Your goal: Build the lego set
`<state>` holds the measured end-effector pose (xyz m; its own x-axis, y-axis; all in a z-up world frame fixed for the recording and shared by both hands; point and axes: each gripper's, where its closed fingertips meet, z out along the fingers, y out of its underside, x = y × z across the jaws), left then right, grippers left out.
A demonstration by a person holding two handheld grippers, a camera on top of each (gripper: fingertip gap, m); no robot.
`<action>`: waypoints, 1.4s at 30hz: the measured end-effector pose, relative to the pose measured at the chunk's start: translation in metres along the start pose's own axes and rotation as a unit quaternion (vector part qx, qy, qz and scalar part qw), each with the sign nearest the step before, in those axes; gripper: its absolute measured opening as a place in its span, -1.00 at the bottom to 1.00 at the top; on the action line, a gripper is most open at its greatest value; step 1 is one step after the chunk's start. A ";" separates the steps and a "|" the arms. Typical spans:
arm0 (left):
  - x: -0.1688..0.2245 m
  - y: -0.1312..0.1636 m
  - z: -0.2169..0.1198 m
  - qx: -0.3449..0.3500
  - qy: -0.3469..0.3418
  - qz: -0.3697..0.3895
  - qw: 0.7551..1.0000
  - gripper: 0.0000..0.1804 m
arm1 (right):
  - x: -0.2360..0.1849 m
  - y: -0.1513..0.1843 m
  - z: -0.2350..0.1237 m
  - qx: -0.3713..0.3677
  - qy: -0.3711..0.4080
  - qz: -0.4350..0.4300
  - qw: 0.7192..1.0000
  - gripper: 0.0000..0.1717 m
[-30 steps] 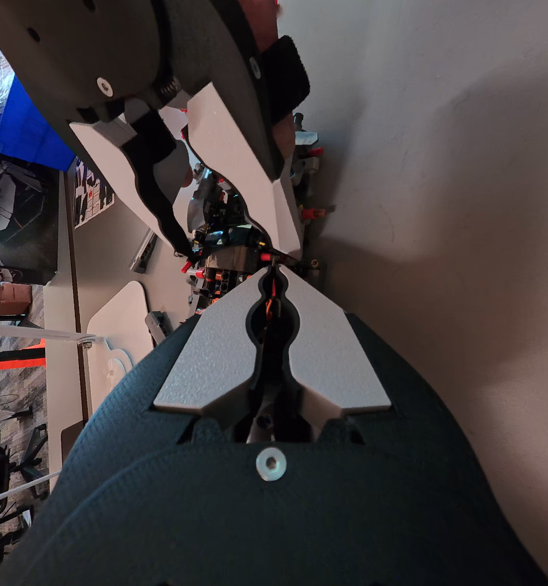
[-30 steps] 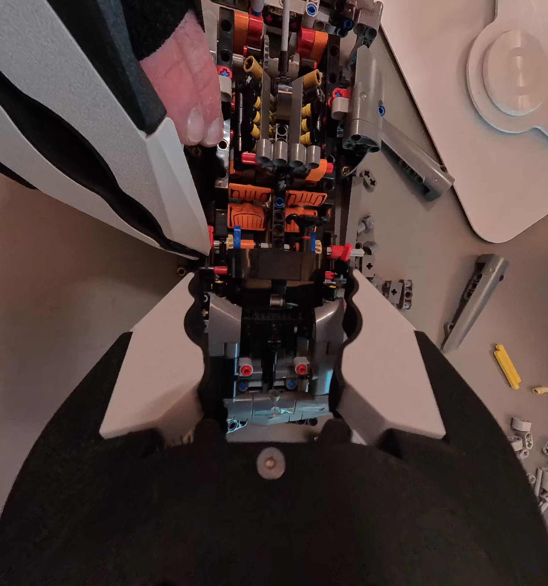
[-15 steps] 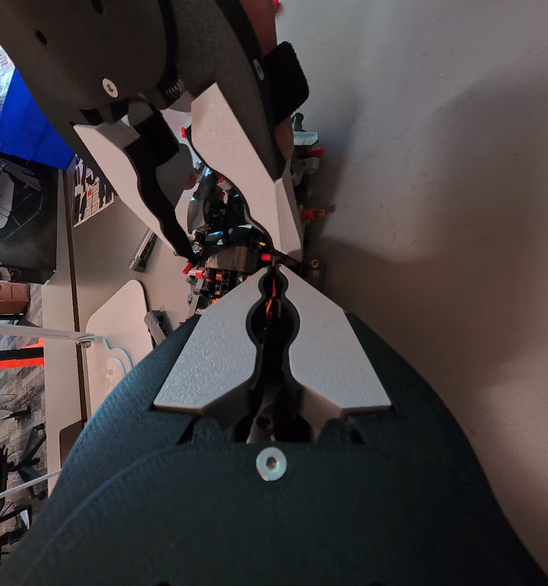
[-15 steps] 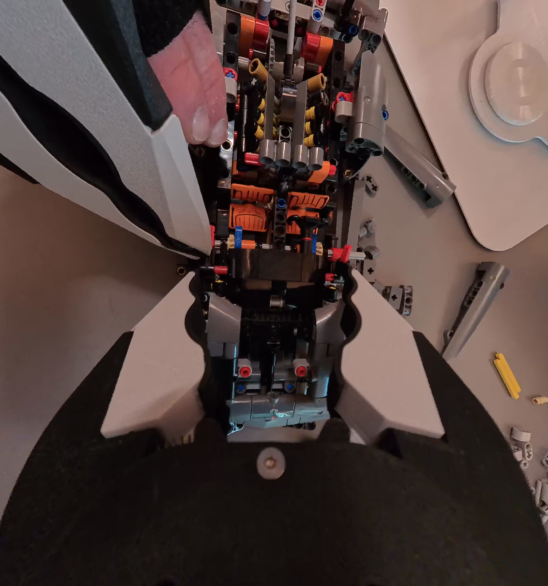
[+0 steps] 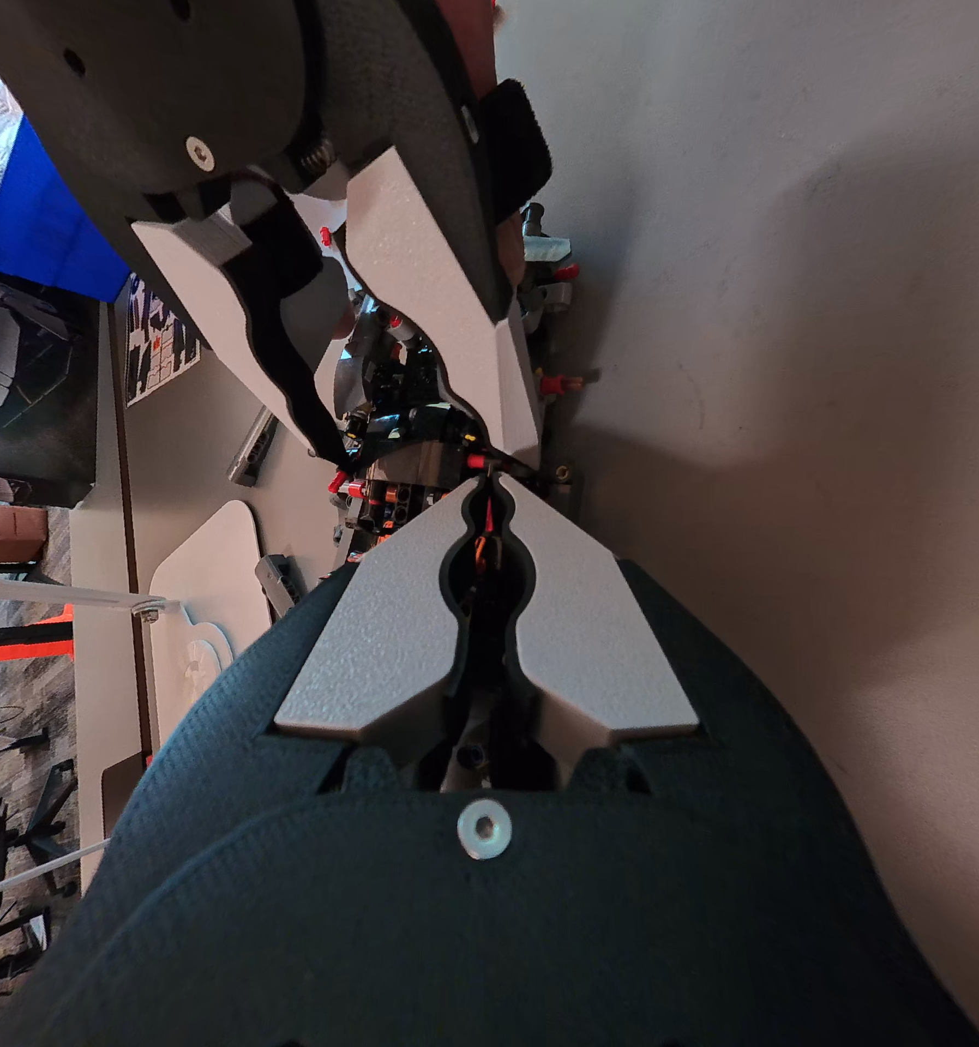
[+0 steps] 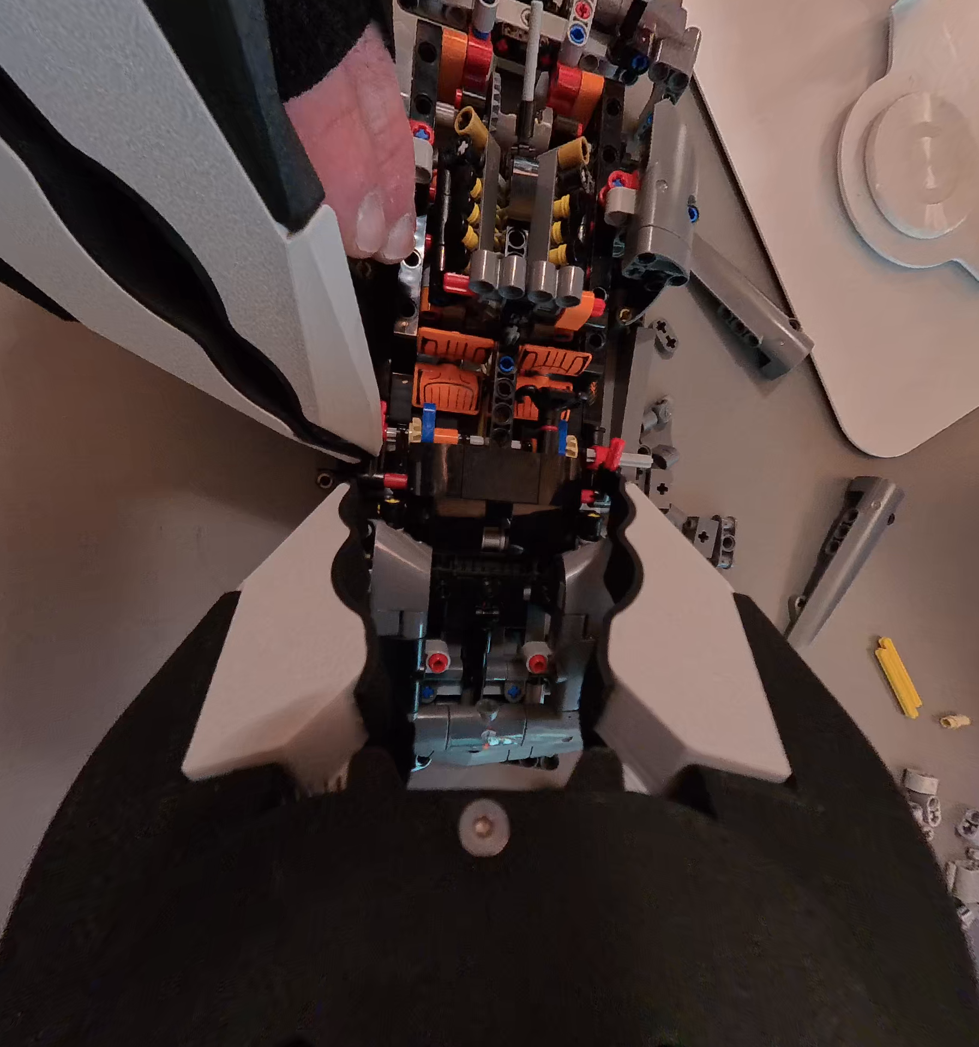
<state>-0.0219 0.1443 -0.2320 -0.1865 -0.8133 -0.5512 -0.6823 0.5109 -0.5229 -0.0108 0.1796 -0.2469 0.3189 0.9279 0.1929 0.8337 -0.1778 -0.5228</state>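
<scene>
— Which parts of the brick-built car model (image 6: 504, 396) cannot be checked?

— Its far end is cut off at the top edge of the right wrist view; the near end sits under the right gripper (image 6: 487, 498) body.

— The left gripper (image 5: 490, 479)?

— Pads meet; something thin and red in the slit, too small to identify.

Brick-built chassis (image 6: 509, 396): lies lengthwise on the bench (image 6: 107, 510), its near end between the jaws of the right gripper (image 6: 484, 498), a jaw along each flank. Left gripper (image 6: 371, 450): at the chassis's left side, jaws together, tips against the chassis edge (a hand (image 6: 362, 164) just behind them). Right of the chassis: a long beam (image 6: 849, 555), a short rod (image 6: 898, 677), loose connectors (image 6: 968, 838). Far right: a flat board (image 6: 872, 368).
</scene>
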 end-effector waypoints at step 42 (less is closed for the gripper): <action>-0.002 0.002 -0.001 -0.001 -0.004 0.000 1.000 -0.99 | -0.001 -0.004 -0.007 0.008 -0.034 0.011 0.999 -0.11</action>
<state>-0.0235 0.1470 -0.2315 -0.1808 -0.8105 -0.5572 -0.6839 0.5107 -0.5210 -0.0109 0.1771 -0.2393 0.3046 0.9442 0.1251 0.8199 -0.1932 -0.5389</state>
